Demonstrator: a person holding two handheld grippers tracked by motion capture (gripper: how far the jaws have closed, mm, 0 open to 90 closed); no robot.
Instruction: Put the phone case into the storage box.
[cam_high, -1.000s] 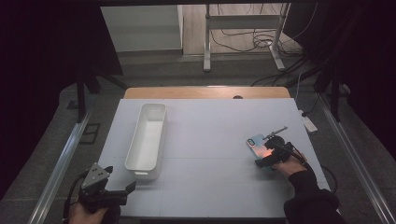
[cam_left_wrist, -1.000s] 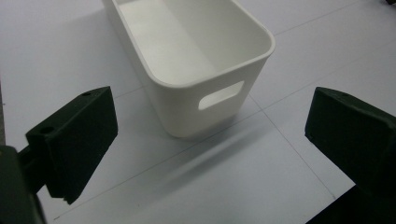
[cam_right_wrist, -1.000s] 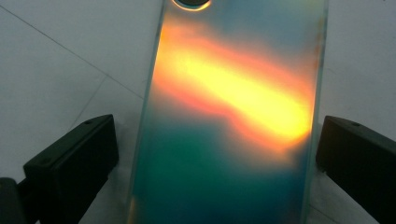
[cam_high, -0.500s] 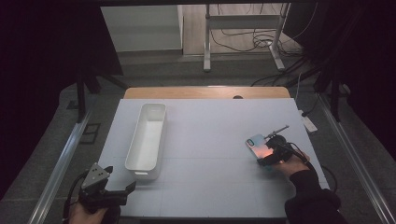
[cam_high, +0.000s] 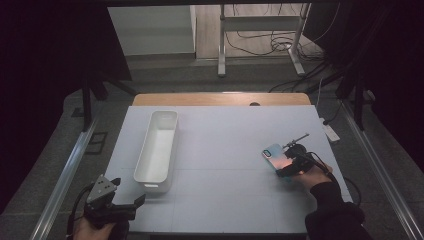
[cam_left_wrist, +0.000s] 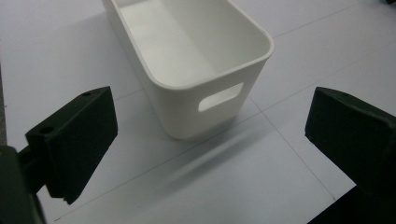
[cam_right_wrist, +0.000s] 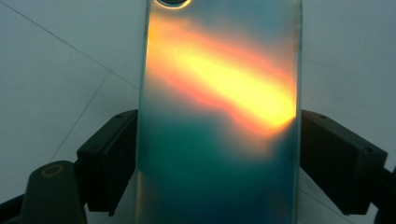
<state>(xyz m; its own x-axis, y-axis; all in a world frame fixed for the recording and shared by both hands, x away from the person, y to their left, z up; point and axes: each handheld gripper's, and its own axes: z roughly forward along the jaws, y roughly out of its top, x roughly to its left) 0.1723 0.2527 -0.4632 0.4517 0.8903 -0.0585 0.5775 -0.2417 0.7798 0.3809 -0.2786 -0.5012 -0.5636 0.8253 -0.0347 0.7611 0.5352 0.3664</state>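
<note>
A phone (cam_high: 275, 154) with a shiny teal and orange back lies flat on the white table (cam_high: 225, 135) at the right. My right gripper (cam_high: 283, 164) reaches it from the near side. Its jaws have just been closing with the phone (cam_right_wrist: 219, 84) between them, and both pads now press on the phone's long edges, so the right gripper (cam_right_wrist: 218, 158) is shut on it. At the table's near left corner my left gripper (cam_high: 132, 204) stands open with nothing in it. The left gripper (cam_left_wrist: 215, 121) faces the near end of a long empty white bin (cam_left_wrist: 219, 79), a short way off it.
The white bin (cam_high: 148, 180) runs front to back on the left half of the table. A wooden strip (cam_high: 220, 98) borders the far edge. A white power strip (cam_high: 330, 132) lies on the floor off the right edge, and cables trail around the stand behind.
</note>
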